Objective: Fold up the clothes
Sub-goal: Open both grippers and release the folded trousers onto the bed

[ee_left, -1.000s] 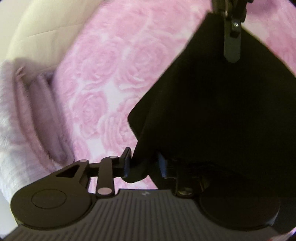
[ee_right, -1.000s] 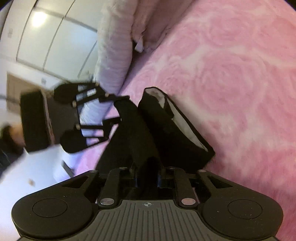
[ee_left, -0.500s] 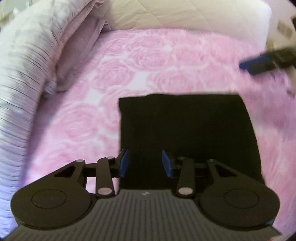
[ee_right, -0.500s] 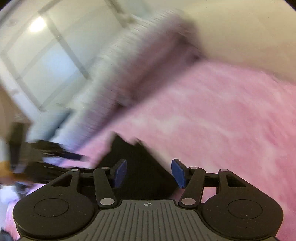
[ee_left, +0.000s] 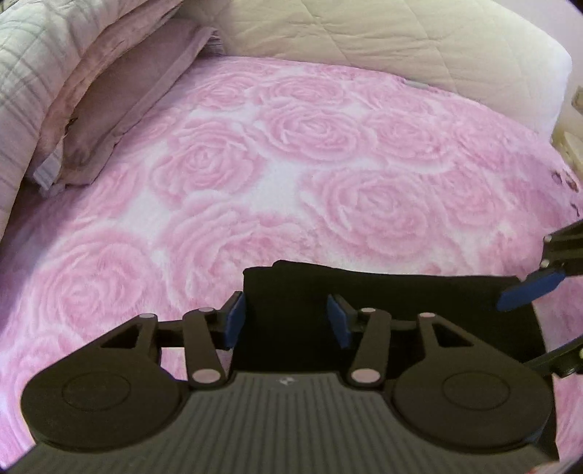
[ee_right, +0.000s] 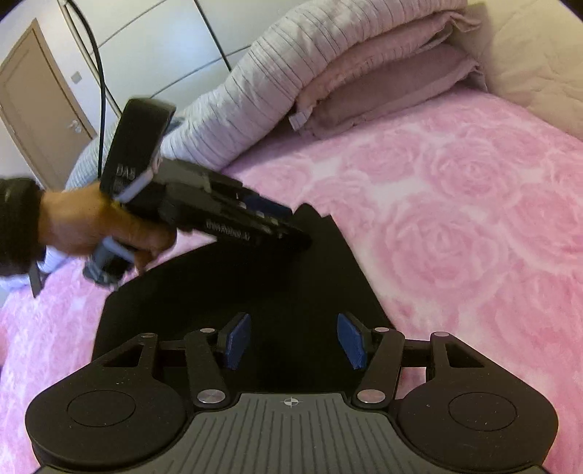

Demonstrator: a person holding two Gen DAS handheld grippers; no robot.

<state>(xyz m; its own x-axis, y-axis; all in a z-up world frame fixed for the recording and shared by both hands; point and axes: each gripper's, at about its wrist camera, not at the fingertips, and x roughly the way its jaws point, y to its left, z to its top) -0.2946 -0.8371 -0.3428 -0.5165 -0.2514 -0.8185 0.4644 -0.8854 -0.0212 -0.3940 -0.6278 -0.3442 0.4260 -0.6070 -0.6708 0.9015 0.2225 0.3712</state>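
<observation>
A black garment (ee_left: 400, 302) lies folded flat in a rough rectangle on the pink rose bedspread (ee_left: 309, 175). My left gripper (ee_left: 286, 321) hovers over its left part with the jaws opening; the blue pads stand apart and press on nothing. In the right wrist view the same garment (ee_right: 255, 291) spreads under my right gripper (ee_right: 294, 341), which is open above the cloth. A hand (ee_right: 91, 226) holds the left gripper (ee_right: 288, 226) over the garment's far corner. One blue pad (ee_left: 528, 291) of the right gripper shows at the right edge of the left wrist view.
Mauve pillows (ee_left: 120, 109) and a grey striped quilt (ee_right: 277, 73) are stacked along one side of the bed. A cream quilted headboard (ee_left: 382, 32) runs behind. A door (ee_right: 32, 109), white wardrobe panels and a hanging black cable (ee_right: 98, 73) stand beyond the bed.
A second ago both grippers held the black garment up off the bed. Now it lies folded flat, both grippers have let go, opened and drawn back over it.
</observation>
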